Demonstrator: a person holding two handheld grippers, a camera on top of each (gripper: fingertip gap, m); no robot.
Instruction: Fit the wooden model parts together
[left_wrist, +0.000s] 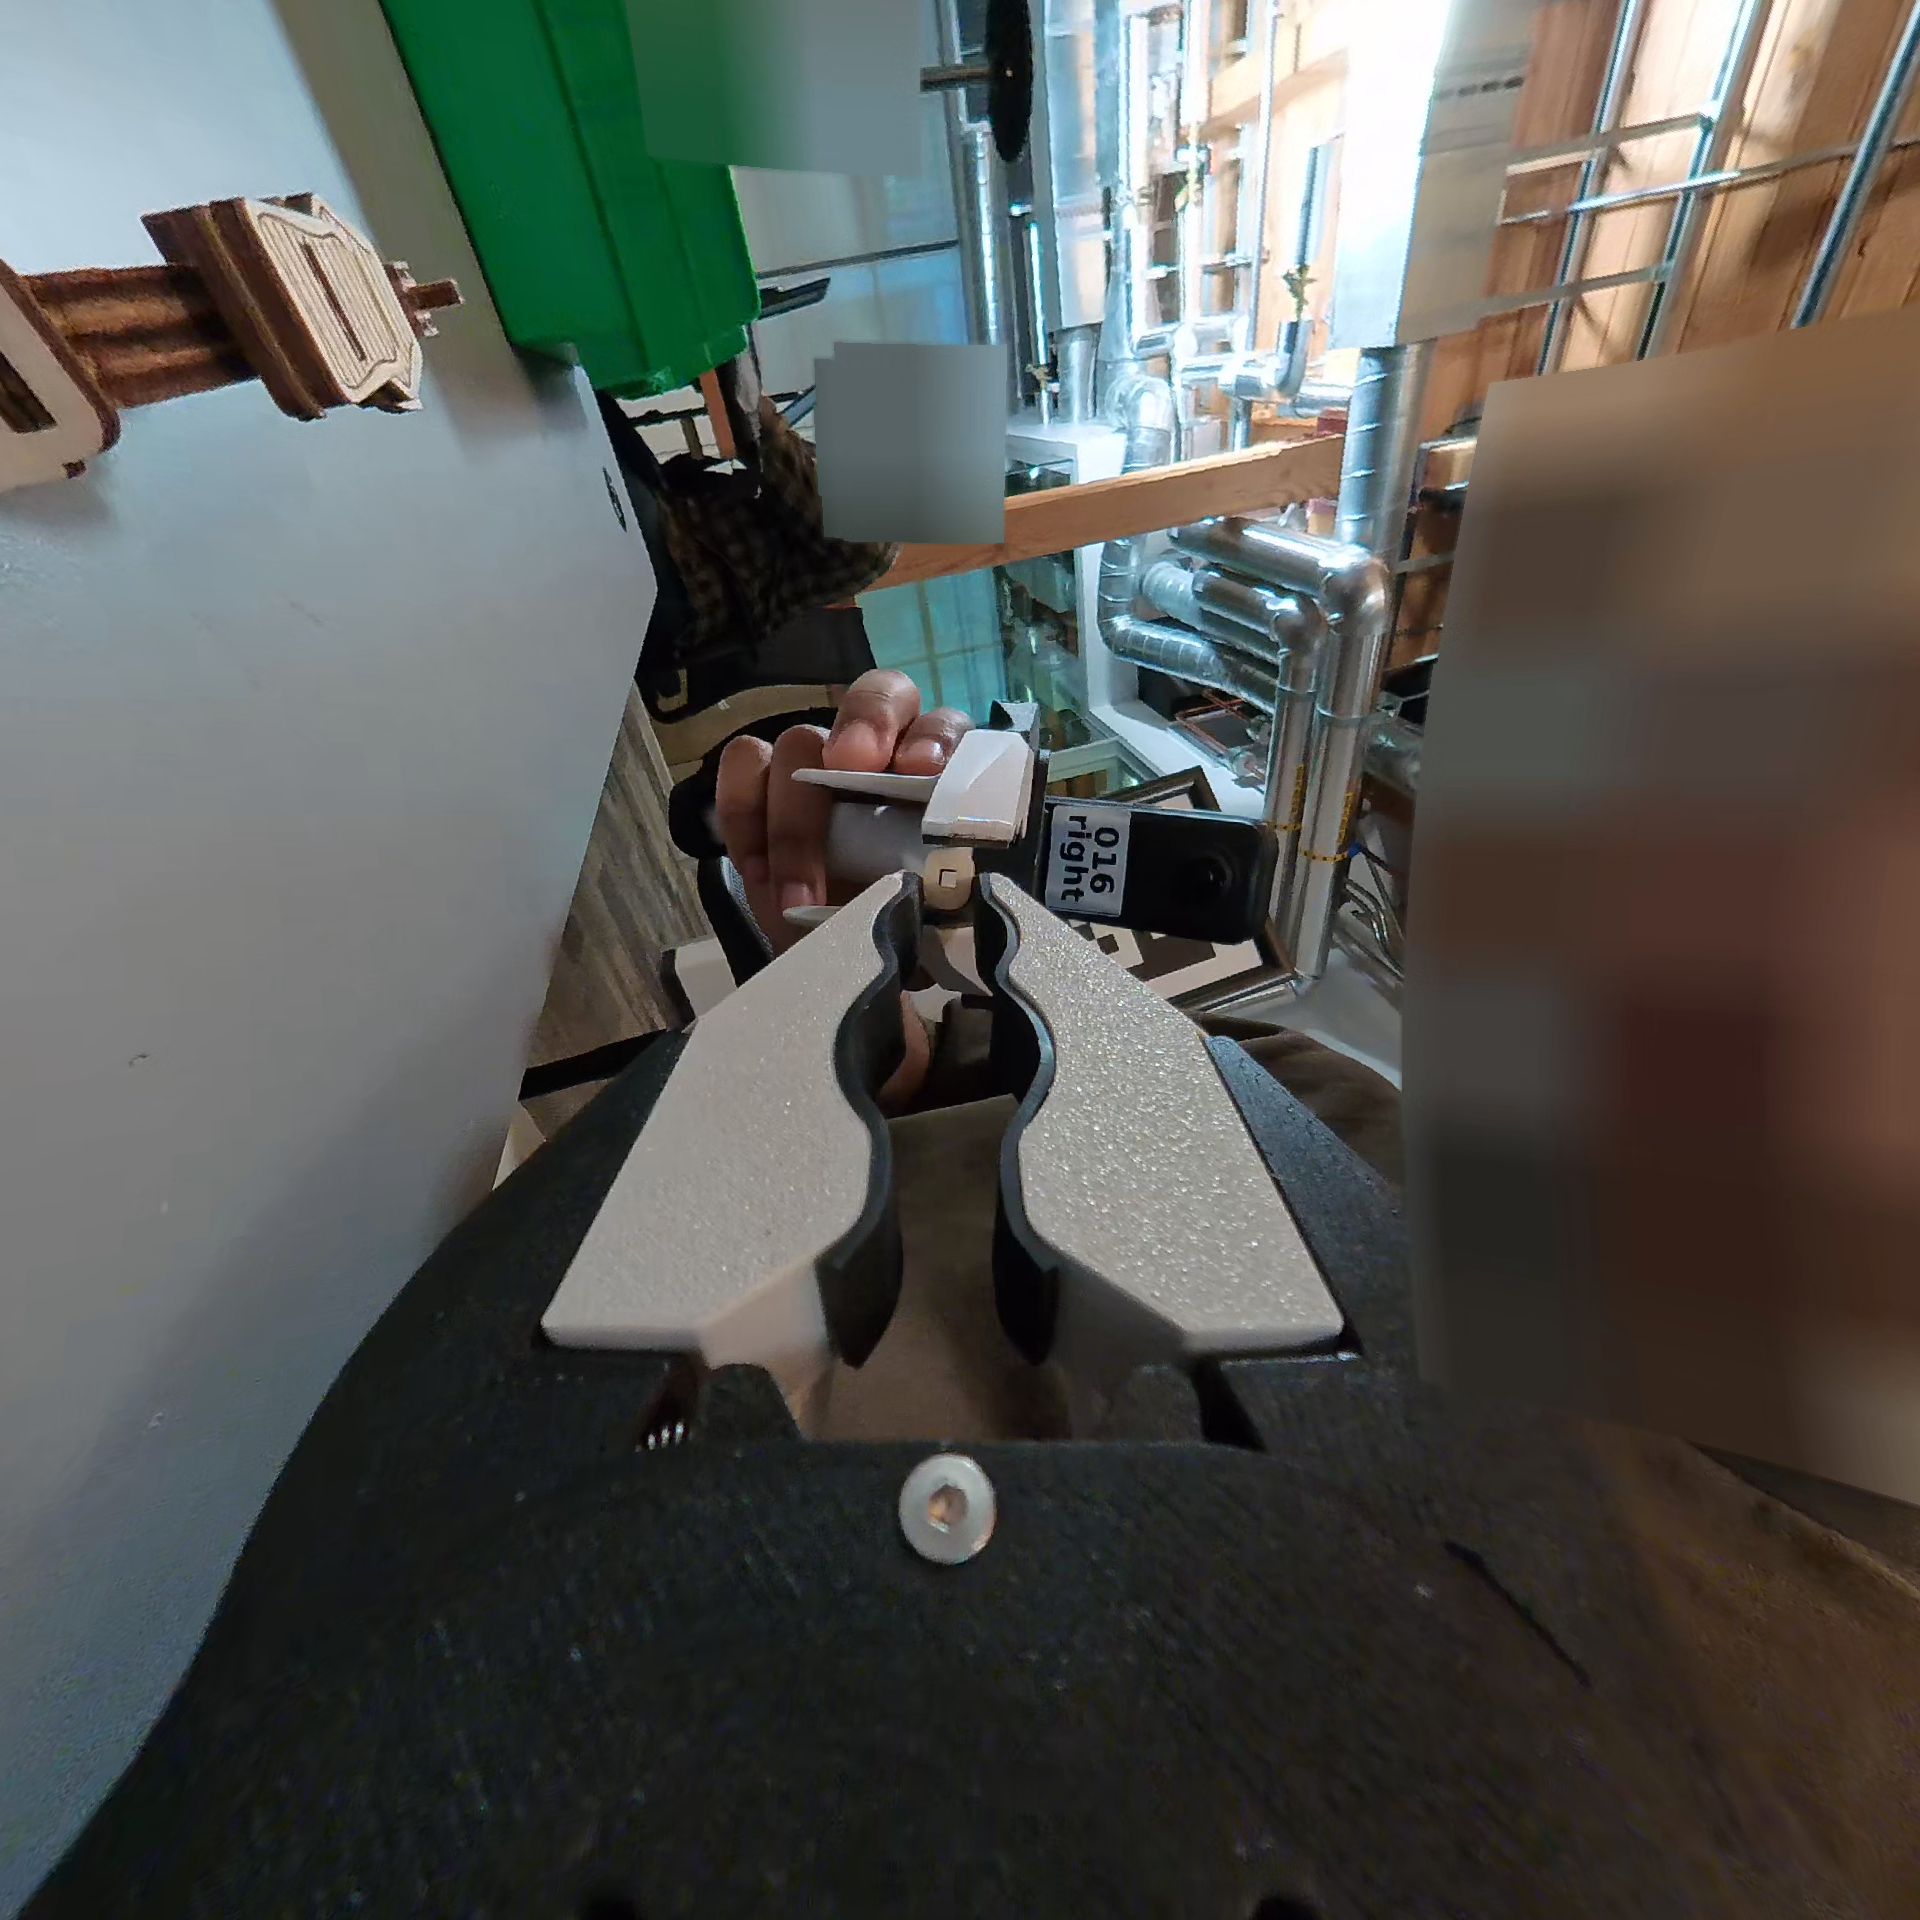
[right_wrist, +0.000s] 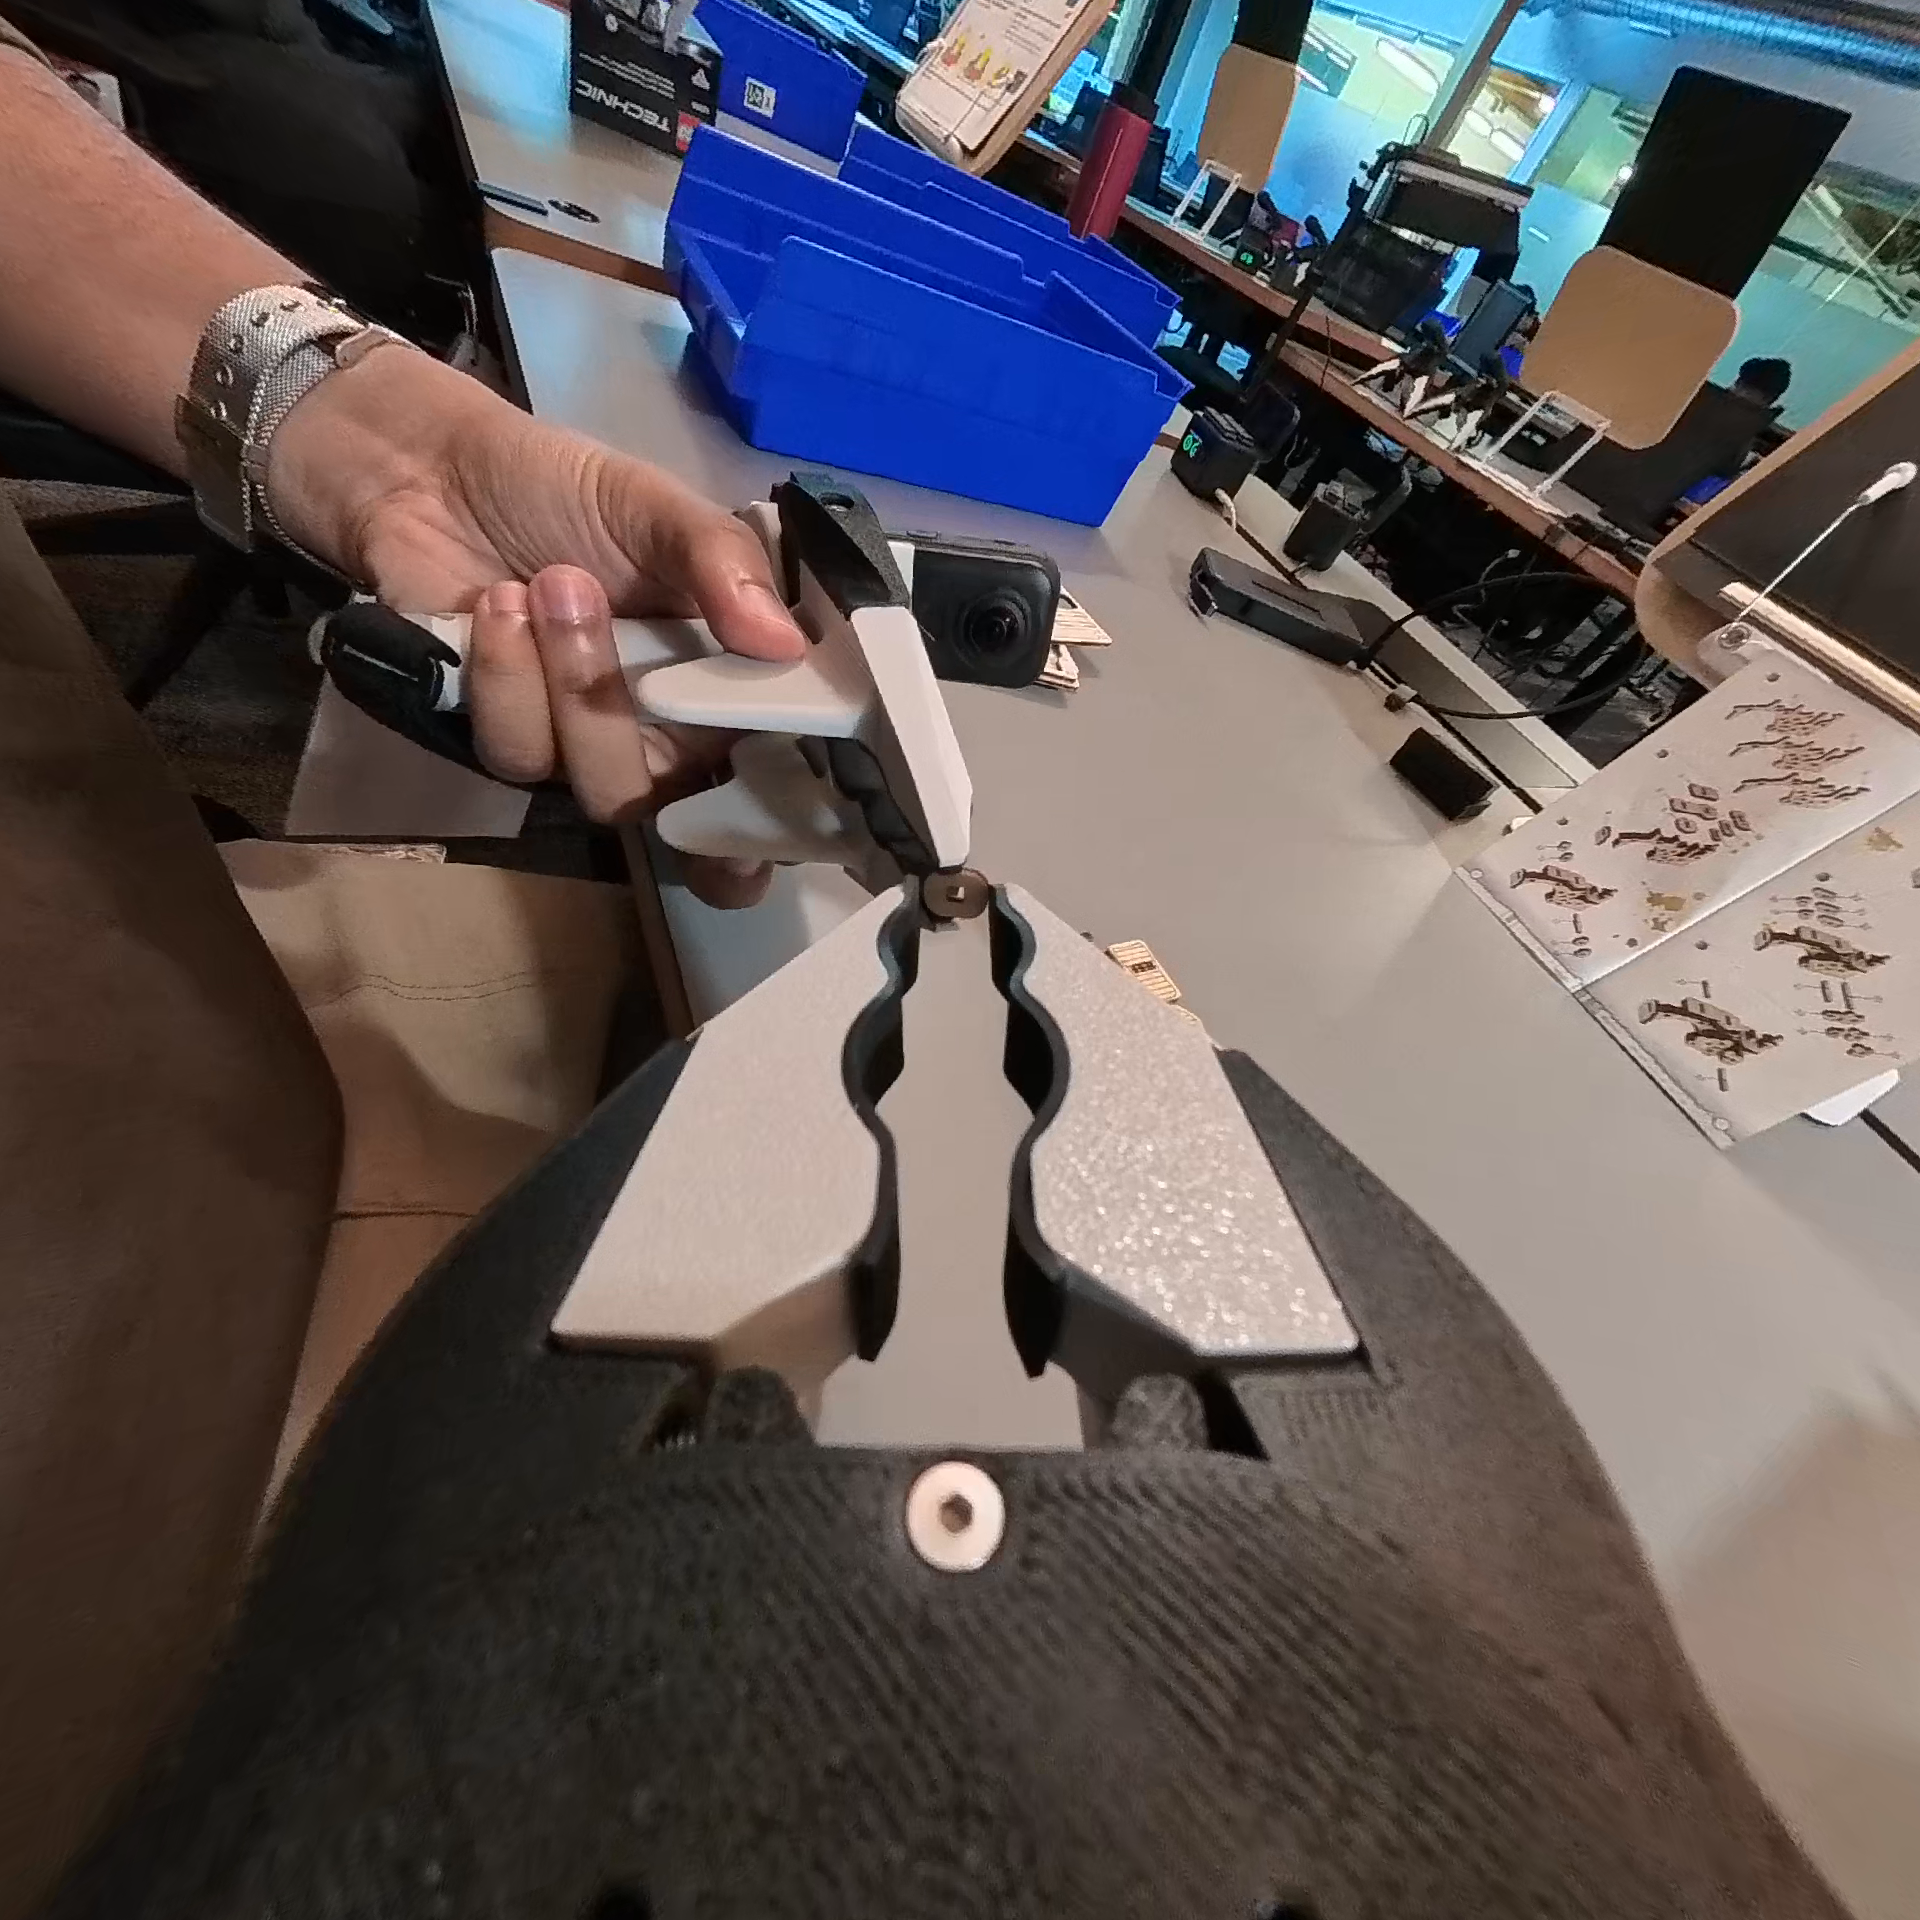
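My left gripper (left_wrist: 943, 883) is shut on a small pale wooden part (left_wrist: 951, 876) at its fingertips. My right gripper (right_wrist: 956, 902) is shut on a small brown wooden part with a square hole (right_wrist: 957, 894). The two grippers meet tip to tip in the air in front of the person, so the parts touch. Whether they are one piece or two I cannot tell. The right gripper shows in the left wrist view (left_wrist: 982, 795), held by a hand. The left gripper shows in the right wrist view (right_wrist: 914, 717). A partly built wooden model (left_wrist: 281, 301) lies on the grey table (left_wrist: 260, 831).
A green bin (left_wrist: 582, 177) stands beyond the model. Blue bins (right_wrist: 914, 312) stand at the table's far side. An instruction sheet (right_wrist: 1714, 914) lies at the right. Loose wooden pieces (right_wrist: 1143, 961) and black devices with cables (right_wrist: 1278, 608) lie on the table (right_wrist: 1299, 831).
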